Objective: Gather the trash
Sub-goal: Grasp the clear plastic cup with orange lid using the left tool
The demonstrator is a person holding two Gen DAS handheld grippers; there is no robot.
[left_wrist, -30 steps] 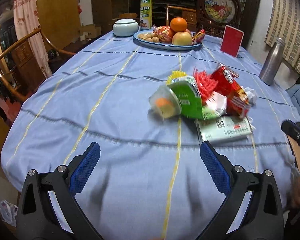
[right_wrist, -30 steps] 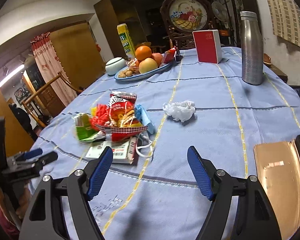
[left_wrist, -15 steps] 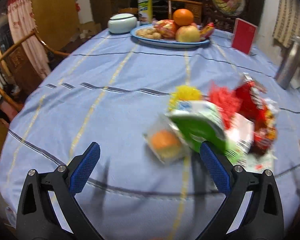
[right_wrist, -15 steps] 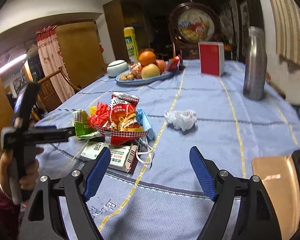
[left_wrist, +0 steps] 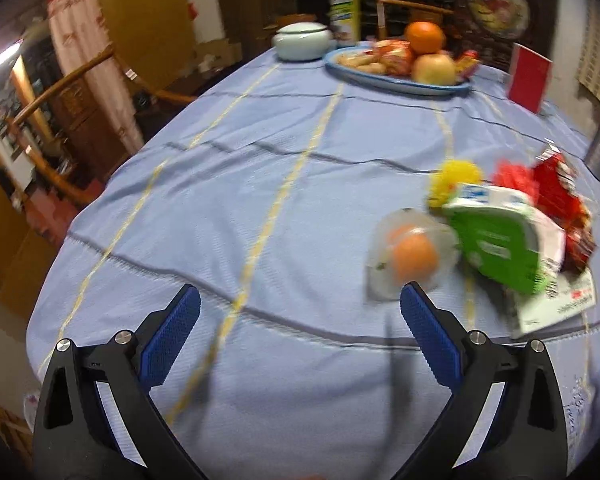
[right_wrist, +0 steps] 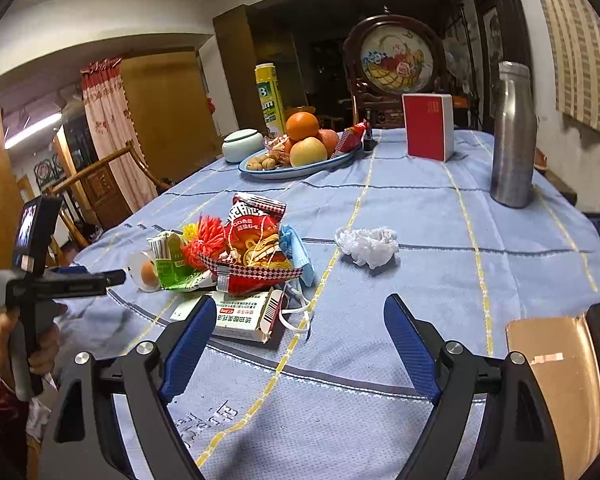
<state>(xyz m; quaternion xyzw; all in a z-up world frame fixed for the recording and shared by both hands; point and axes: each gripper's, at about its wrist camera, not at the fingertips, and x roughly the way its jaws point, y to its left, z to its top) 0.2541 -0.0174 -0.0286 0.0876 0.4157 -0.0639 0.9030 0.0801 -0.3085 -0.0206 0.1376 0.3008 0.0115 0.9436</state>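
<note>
Trash pile (right_wrist: 240, 256) mid-table | L hand-held gripper (left_wrist: 300, 312) spread wide, empty | R hand-held gripper (right_wrist: 300, 320) same

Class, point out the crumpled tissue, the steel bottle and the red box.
tissue (right_wrist: 367, 245), right wrist view, middle of the wad.
steel bottle (right_wrist: 514, 140), right wrist view, mid body.
red box (right_wrist: 425, 126), right wrist view, front face.

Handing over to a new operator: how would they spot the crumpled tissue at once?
Start at the tall steel flask on the blue tablecloth. Nearer the camera lies the crumpled white tissue, alone, apart from the colourful trash pile on its left. It is the only plain white, unprinted piece.
</note>
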